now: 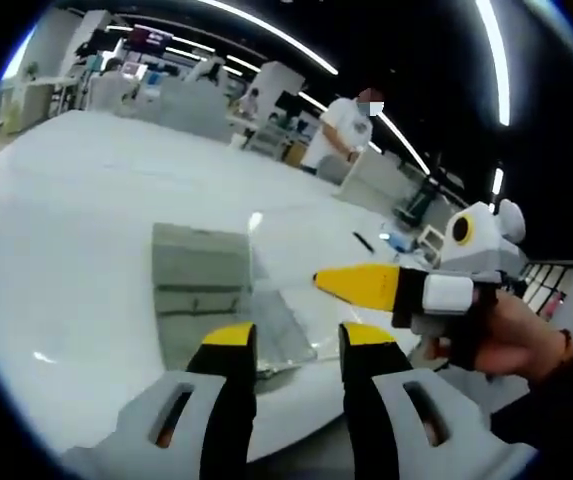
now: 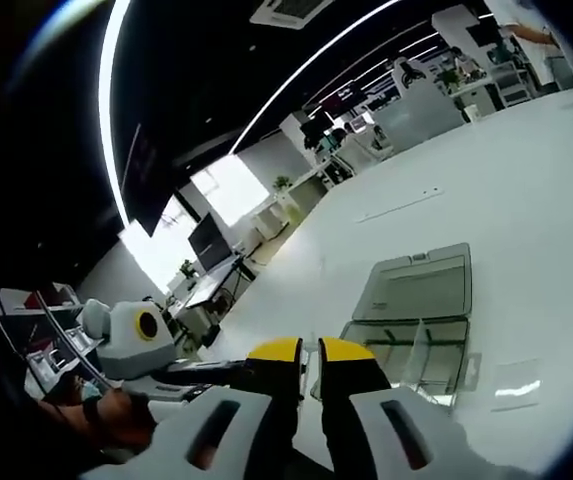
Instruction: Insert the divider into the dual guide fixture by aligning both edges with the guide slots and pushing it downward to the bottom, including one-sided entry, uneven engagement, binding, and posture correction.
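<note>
Left gripper (image 1: pixel 296 345) open wide, holding nothing. Right gripper (image 2: pixel 308 352) nearly shut, also holding nothing. Clear divider (image 2: pixel 418 350) standing in the fixture (image 1: pixel 211 285) just ahead of both. Best to pinch the top edge, keep it level, and press down slowly.

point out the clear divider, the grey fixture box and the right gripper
clear divider (image 2: pixel 418 352), right gripper view, on its upright transparent panel
grey fixture box (image 1: pixel 201 272), left gripper view, on its grey lid surface
right gripper (image 1: pixel 351 285), left gripper view, on the yellow tips, coming in from the right
</note>
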{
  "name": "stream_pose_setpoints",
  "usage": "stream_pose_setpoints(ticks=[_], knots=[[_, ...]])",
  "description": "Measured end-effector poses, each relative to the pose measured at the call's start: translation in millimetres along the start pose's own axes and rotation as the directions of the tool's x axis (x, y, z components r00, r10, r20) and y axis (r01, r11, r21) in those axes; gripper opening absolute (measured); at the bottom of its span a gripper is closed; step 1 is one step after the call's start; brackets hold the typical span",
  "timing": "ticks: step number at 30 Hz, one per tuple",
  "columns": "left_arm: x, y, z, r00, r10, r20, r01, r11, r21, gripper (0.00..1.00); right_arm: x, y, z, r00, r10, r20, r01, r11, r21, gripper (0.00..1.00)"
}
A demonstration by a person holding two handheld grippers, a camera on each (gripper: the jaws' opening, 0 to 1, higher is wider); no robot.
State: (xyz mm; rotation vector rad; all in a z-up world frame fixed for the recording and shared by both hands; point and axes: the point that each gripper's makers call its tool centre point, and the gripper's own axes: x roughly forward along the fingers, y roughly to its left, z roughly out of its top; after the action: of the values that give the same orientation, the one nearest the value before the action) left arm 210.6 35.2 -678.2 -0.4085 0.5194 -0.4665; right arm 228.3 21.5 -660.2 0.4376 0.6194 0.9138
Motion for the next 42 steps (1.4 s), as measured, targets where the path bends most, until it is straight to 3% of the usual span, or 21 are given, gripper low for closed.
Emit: stream_pose_setpoints(ticks=[11,25,26,30,42], knots=[[1.3,-3.5,-1.1,1.0,-0.021,0.004,0.021,1.0,-0.02,0.31,-0.9,-0.3,1.2,1.0,-0.022,0.013,0.02,0.997,0.08,0.0],[-9.7,-2.7,-5.8,0.999,-0.043,-0.016,0.043,0.999,0.007,0.32,3.2,5.1,1.6,0.996,-0.086,0.003,0.085,0.994,0.066,0.0],[-12.2,0.0,-5.5,0.999,-0.036,-0.019,0.037,0.999,0.028,0.32,3.0,-1.1,3.7,0.993,-0.119,0.01,0.119,0.993,0.022,0.0],[-22.1,6.8,-2.1,0.999,-0.033,-0.013,0.033,0.998,0.05,0.34,3.6,-2.5,4.0,0.989,-0.15,0.006,0.149,0.987,0.058,0.0],[-40.8,33.8,6.4,0.999,-0.048,-0.019,0.049,0.993,0.105,0.37,12.3,-5.9,-1.0,0.972,-0.235,-0.005,0.236,0.971,0.041,0.0]])
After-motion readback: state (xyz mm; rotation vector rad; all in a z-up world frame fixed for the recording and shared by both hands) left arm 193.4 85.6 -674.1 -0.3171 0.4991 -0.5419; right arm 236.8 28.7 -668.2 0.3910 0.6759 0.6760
